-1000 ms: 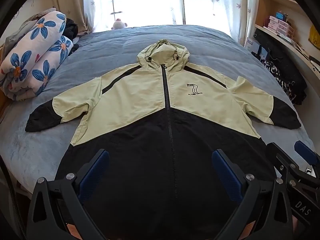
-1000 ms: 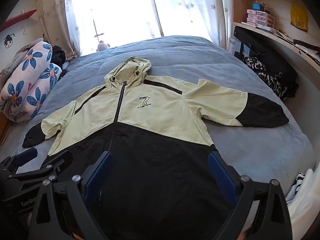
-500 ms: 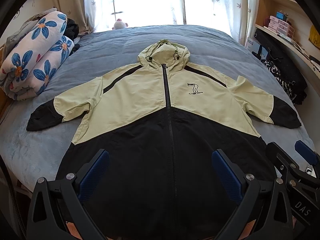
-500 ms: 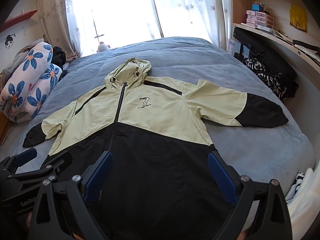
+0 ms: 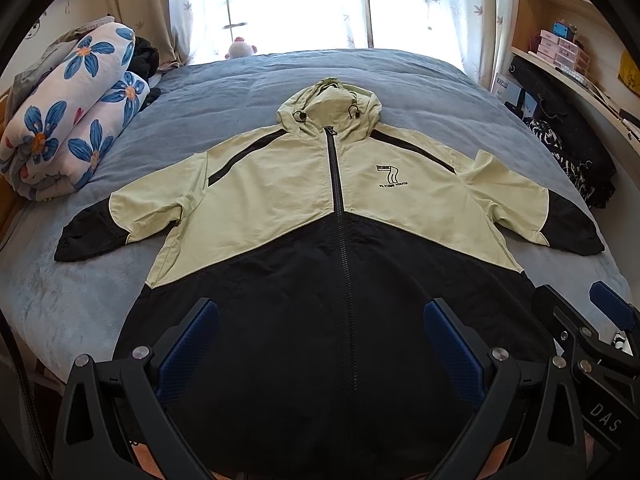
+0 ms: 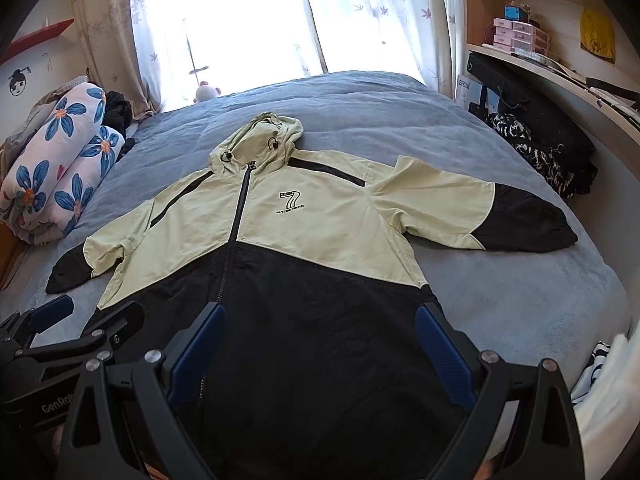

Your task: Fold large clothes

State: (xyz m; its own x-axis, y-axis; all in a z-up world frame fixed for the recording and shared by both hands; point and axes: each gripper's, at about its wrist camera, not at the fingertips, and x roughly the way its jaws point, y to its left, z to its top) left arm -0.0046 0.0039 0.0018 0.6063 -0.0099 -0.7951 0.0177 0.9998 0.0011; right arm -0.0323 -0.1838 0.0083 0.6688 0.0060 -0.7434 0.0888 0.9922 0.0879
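Black hand-held gripper [image 5: 320, 344], blue pads [image 5: 188, 344], silver screws.

Surface: bed [image 5: 420, 92] with a blue-grey cover, smooth.
Centre: hooded jacket [image 5: 280, 208], pale green above and black below, spread flat, front up, zipped, both sleeves out to the sides, hood toward the window.
Left edge: rolled floral quilt [image 5: 68, 120], white with blue flowers; dark clothing [image 5: 145, 54] just behind it.
Far end: small pink plush toy [image 5: 239, 47].
Right edge: black-and-white patterned fabric [image 6: 532, 148].
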